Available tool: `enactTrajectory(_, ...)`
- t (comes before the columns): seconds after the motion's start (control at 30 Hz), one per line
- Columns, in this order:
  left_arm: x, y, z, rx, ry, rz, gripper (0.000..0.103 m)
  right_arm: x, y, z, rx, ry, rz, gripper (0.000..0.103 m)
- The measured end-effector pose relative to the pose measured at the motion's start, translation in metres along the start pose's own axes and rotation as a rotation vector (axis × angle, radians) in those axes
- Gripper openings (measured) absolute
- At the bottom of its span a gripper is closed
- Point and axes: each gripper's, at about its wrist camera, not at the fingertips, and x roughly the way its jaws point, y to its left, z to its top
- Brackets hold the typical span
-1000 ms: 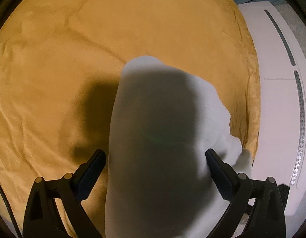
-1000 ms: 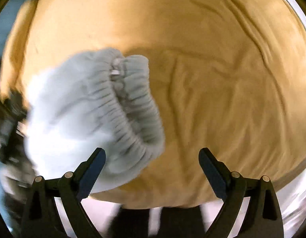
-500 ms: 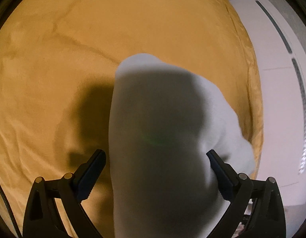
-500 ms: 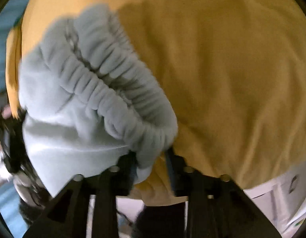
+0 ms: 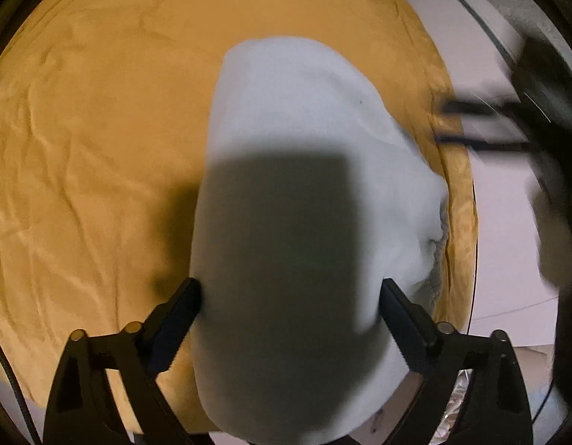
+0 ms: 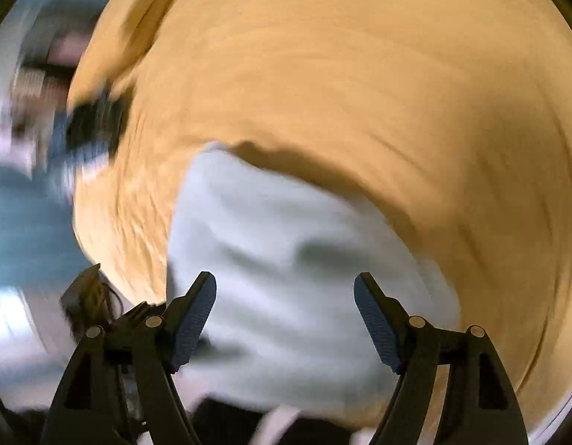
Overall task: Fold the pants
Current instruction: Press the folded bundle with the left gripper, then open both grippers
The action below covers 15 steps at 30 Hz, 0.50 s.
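Pale grey-blue pants [image 5: 297,155] lie folded in a long bundle on a mustard-yellow cloth [image 5: 100,129]. My left gripper [image 5: 289,293] hangs over the near part of the bundle. Its jaws are closing, one finger on each side of the fabric, and I see no pad pressing on it. Its shadow falls on the pants. In the blurred right wrist view the pants [image 6: 286,230] lie under my right gripper [image 6: 284,285]. Its jaws are opening and nothing is pinched between them. The right gripper [image 5: 486,122] also shows as a dark blur at the right of the left wrist view.
A white flat-topped unit [image 5: 508,222] stands right beside the cloth's right edge [image 5: 460,222]. Wide wrinkled yellow cloth stretches left of the pants. In the right wrist view a blurred dark shape [image 6: 93,126] sits at the cloth's left edge, over a blue-grey floor [image 6: 22,222].
The right gripper, shut on the ribbed waistband half a second ago, has let go and swung round over the pants. The left gripper shifted and narrowed slightly; the right gripper entered its view.
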Motion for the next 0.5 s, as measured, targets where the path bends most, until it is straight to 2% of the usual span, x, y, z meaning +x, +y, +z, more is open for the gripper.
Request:
enactTrajectory(0.07,-0.002,0.004,-0.001,0.021,-0.009,-0.014,0.084,0.035,0.031,0.041,-0.125,0.105,0.021,0.079)
enactTrajectory(0.1,-0.003,0.006,-0.003,0.031,-0.013,-0.02,0.08,0.061,0.048,0.063,-0.182,0.182,0.008,0.079)
enactTrajectory(0.13,-0.004,0.01,-0.006,0.041,-0.016,-0.02,0.078,0.076,0.057,0.076,-0.216,0.222,-0.017,0.077)
enactTrajectory(0.17,-0.004,0.013,-0.008,0.045,-0.018,-0.018,0.076,0.087,0.062,0.089,-0.235,0.249,-0.019,0.067)
enactTrajectory(0.2,-0.006,0.018,-0.012,0.043,-0.023,-0.021,0.075,0.094,0.059,0.095,-0.21,0.27,-0.015,0.044)
enactTrajectory(0.23,-0.005,0.023,-0.015,0.035,-0.03,-0.03,0.075,0.1,0.049,0.105,-0.136,0.288,0.007,0.039)
enactTrajectory(0.3,-0.002,0.034,-0.018,0.04,-0.036,-0.045,0.075,0.106,0.02,0.117,0.015,0.321,0.04,0.035)
enactTrajectory(0.37,-0.001,0.041,-0.023,0.055,-0.044,-0.049,0.075,0.107,0.011,0.125,0.084,0.346,0.087,0.035)
enactTrajectory(0.4,-0.002,0.044,-0.026,0.062,-0.055,-0.064,0.075,0.1,0.008,0.109,0.073,0.355,0.08,0.045)
enactTrajectory(0.43,-0.003,0.046,-0.027,0.067,-0.055,-0.067,0.075,0.1,0.013,0.111,0.043,0.362,0.056,0.069)
enactTrajectory(0.47,-0.003,0.048,-0.028,0.07,-0.053,-0.072,0.075,0.104,0.022,0.113,-0.01,0.364,0.009,0.08)
enactTrajectory(0.5,-0.003,0.05,-0.027,0.072,-0.053,-0.076,0.075,0.115,0.031,0.114,-0.067,0.399,-0.045,0.086)
